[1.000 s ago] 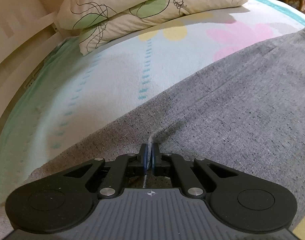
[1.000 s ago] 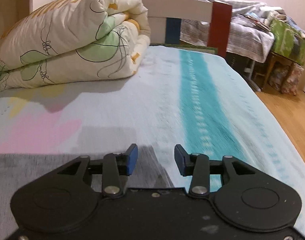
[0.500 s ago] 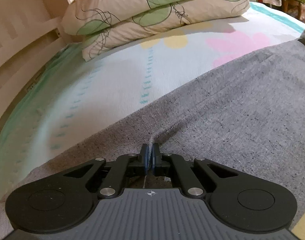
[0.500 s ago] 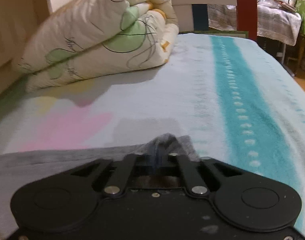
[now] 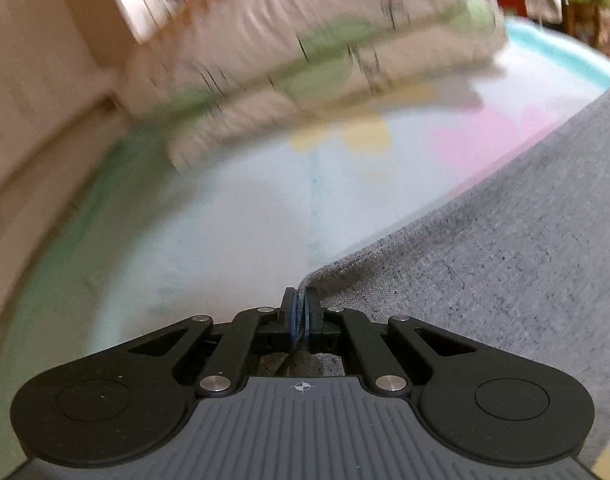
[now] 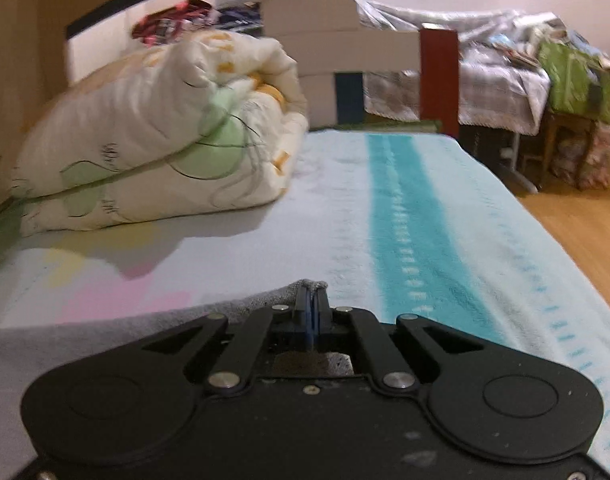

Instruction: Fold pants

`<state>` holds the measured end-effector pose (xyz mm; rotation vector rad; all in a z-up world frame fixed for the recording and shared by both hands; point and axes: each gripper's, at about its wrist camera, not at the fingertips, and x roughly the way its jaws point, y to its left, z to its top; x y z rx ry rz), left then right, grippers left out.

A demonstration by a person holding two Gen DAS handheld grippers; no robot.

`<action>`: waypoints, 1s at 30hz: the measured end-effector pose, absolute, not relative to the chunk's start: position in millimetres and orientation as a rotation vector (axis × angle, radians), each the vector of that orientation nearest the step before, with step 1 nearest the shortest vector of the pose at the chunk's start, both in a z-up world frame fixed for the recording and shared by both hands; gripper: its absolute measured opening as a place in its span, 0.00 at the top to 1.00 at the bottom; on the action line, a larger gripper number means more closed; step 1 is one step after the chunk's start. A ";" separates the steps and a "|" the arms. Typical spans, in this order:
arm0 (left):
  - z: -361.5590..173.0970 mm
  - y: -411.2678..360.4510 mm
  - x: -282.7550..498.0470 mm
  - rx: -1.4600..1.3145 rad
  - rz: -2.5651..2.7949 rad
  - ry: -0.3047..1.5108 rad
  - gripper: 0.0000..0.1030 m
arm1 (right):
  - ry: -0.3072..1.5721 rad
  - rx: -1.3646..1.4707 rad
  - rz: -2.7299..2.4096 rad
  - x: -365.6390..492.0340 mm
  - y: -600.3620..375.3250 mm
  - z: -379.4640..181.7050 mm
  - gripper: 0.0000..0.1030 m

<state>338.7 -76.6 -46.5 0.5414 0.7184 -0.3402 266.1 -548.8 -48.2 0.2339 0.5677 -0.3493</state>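
Both hand-held grippers, left (image 5: 299,312) and right (image 6: 312,314), pinch grey pants (image 5: 485,264)

The pants (image 5: 505,264) are showing as coarse, matt, speckled grey woven cloth. The left hand-held gripper (image 5: 299,312) is looking like matt black plastic with shiny metal pins and a ribbed grey body. The bed (image 6: 405,216) is wearing a soft, nubbly cloth sheet. The far quilt (image 6: 157,140) is looking puffy and matt. The floor (image 6: 577,216) on the right is showing smooth wood.
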 end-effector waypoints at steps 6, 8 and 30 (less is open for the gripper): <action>-75.7 -73.8 354.8 0.512 -0.361 0.791 0.96 | 0.785 0.148 -0.430 304.7 -539.6 -94.1 0.89; -68.2 -67.8 358.1 0.477 -0.402 0.815 0.95 | 0.760 0.123 -0.447 302.4 -535.0 -92.8 0.88; 0.5 65.0 240.8 0.173 -0.362 0.896 0.26 | 0.589 0.135 0.042 166.2 -330.4 6.8 0.65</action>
